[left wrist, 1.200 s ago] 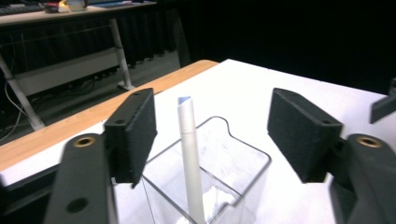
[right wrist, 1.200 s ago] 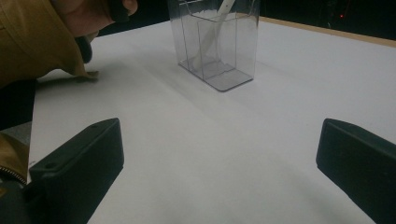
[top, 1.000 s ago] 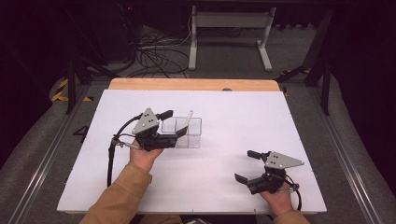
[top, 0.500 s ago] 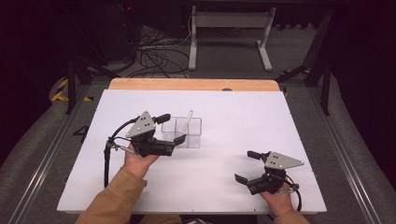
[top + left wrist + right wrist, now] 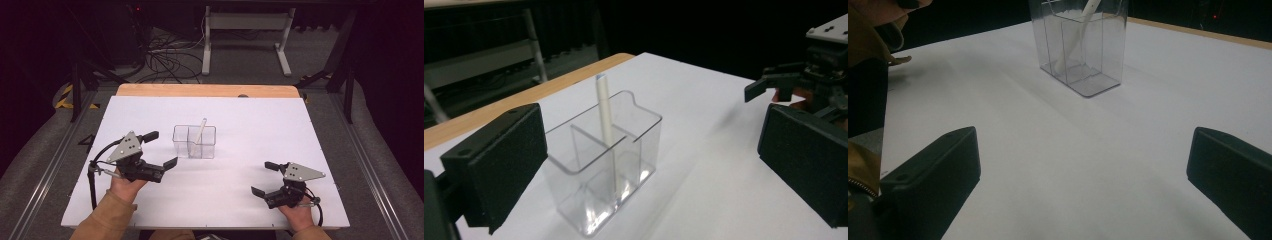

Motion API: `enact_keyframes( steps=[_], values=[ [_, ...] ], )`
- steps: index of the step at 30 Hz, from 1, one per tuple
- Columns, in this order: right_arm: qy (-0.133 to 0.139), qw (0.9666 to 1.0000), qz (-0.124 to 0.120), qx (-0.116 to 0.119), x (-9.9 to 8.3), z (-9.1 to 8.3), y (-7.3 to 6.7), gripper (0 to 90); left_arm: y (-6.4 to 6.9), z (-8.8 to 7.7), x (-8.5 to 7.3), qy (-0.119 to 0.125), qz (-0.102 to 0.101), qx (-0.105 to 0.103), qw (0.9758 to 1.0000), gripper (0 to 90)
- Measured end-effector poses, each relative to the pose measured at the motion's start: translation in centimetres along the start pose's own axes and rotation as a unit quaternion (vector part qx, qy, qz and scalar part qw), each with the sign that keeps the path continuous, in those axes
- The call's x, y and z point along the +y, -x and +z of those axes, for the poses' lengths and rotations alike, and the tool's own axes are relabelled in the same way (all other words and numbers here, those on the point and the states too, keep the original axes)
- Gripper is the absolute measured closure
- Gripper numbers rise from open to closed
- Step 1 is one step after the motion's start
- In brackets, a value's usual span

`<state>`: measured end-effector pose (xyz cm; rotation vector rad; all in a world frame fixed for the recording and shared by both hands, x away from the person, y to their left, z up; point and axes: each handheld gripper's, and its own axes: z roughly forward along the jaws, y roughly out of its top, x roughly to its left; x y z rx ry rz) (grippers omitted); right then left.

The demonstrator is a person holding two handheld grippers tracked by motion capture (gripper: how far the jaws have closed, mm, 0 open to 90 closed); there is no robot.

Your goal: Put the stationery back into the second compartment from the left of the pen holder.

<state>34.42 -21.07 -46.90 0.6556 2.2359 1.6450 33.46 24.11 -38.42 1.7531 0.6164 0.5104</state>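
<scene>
High view looks down on a wide white rectangular counter [image 5: 280,130] with a pale wooden strip [image 5: 205,90] along its far edge, and dark floor with tangled black cables [image 5: 165,55] and a grey metal frame [image 5: 245,30] beyond it. Near the middle of the counter, a little toward the left, stands a clear plastic box divided into compartments [image 5: 194,142], upright on the white surface. A slim white stick [image 5: 200,134] leans inside it, its lower end on the floor of a compartment and its upper end rising above the rim; in the left gripper view the stick [image 5: 605,125] rests against the inner divider of the box [image 5: 599,165]. The left gripper [image 5: 162,150], held in a hand with a tan sleeve [image 5: 107,222], sits just left of the box, its two black jaws spread wide and nothing between them; in its own view the jaws flank the box without touching it. The right gripper [image 5: 264,179] lies near the counter's front right corner, well apart from the box, jaws likewise spread and empty, pointing leftward across bare counter. In the right gripper view the box [image 5: 1079,45] stands farther off ahead with the stick [image 5: 1078,35] slanted inside, and a tan sleeve cuff [image 5: 868,35] shows at the upper left.
</scene>
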Motion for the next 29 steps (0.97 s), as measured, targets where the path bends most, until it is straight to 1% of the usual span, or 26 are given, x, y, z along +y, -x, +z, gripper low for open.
enact_keyframes(
  steps=[4, 7, 8, 9, 10, 12, 14, 16, 19, 21, 22, 24, 26, 27, 29],
  values=[
    [0.000, 1.0000, 0.000, 0.001, 0.0, 0.0, 0.0, 1.4, -0.2, -0.9, -0.9, -0.008, -0.011, -0.001, 0.9999, 0.5],
    [-0.001, 1.0000, 0.002, 0.000, 0.0, 0.0, 0.0, 1.4, -0.3, -1.5, -1.8, -0.022, -0.014, 0.006, 0.9996, 0.5],
    [-0.002, 1.0000, 0.002, 0.000, 0.0, 0.0, 0.0, 1.4, -0.4, -1.6, -2.1, -0.025, -0.019, 0.006, 0.9995, 0.5],
    [-0.002, 1.0000, 0.002, 0.000, 0.0, 0.0, 0.0, 1.3, -0.6, -1.7, -2.5, -0.025, -0.017, 0.009, 0.9995, 0.5],
    [-0.002, 1.0000, 0.002, 0.000, 0.0, -0.1, -0.1, 1.3, -0.6, -1.8, -2.9, -0.030, -0.024, 0.008, 0.9992, 0.5],
    [-0.002, 1.0000, 0.003, 0.000, 0.0, -0.1, -0.1, 1.3, -0.9, -2.1, -3.7, -0.027, -0.026, 0.016, 0.9992, 0.5],
    [-0.003, 1.0000, 0.003, 0.000, 0.0, -0.1, -0.1, 1.3, -1.0, -2.2, -4.5, -0.032, -0.028, 0.019, 0.9989, 0.5],
    [-0.003, 1.0000, 0.003, 0.000, 0.0, -0.1, -0.1, 1.3, -1.0, -2.3, -5.6, -0.033, -0.034, 0.019, 0.9987, 0.6],
    [-0.002, 1.0000, 0.003, 0.001, 0.0, -0.1, -0.1, 1.2, -1.2, -2.4, -7.1, -0.032, -0.030, 0.025, 0.9987, 0.5],
    [-0.002, 1.0000, 0.003, 0.001, 0.0, -0.1, -0.1, 1.2, -1.1, -2.5, -8.1, -0.036, -0.029, 0.032, 0.9984, 0.5],
    [-0.003, 1.0000, 0.003, 0.002, 0.0, -0.1, -0.1, 1.2, -1.1, -2.5, -8.5, -0.036, -0.035, 0.030, 0.9983, 0.6],
    [-0.003, 1.0000, 0.003, 0.002, 0.0, -0.1, -0.1, 1.2, -1.1, -2.5, -8.9, -0.041, -0.042, 0.026, 0.9979, 0.7],
    [-0.002, 1.0000, 0.003, 0.003, 0.0, -0.1, -0.1, 1.2, -1.3, -2.4, -9.1, -0.046, -0.039, 0.028, 0.9978, 0.6],
    [-0.002, 1.0000, 0.003, 0.003, 0.0, -0.1, -0.1, 1.2, -1.3, -2.4, -9.1, -0.045, -0.046, 0.028, 0.9975, 0.6],
    [-0.001, 1.0000, 0.003, 0.004, 0.0, -0.1, 0.0, 1.2, -1.4, -2.5, -9.1, -0.039, -0.051, 0.029, 0.9975, 0.6]
  ],
)
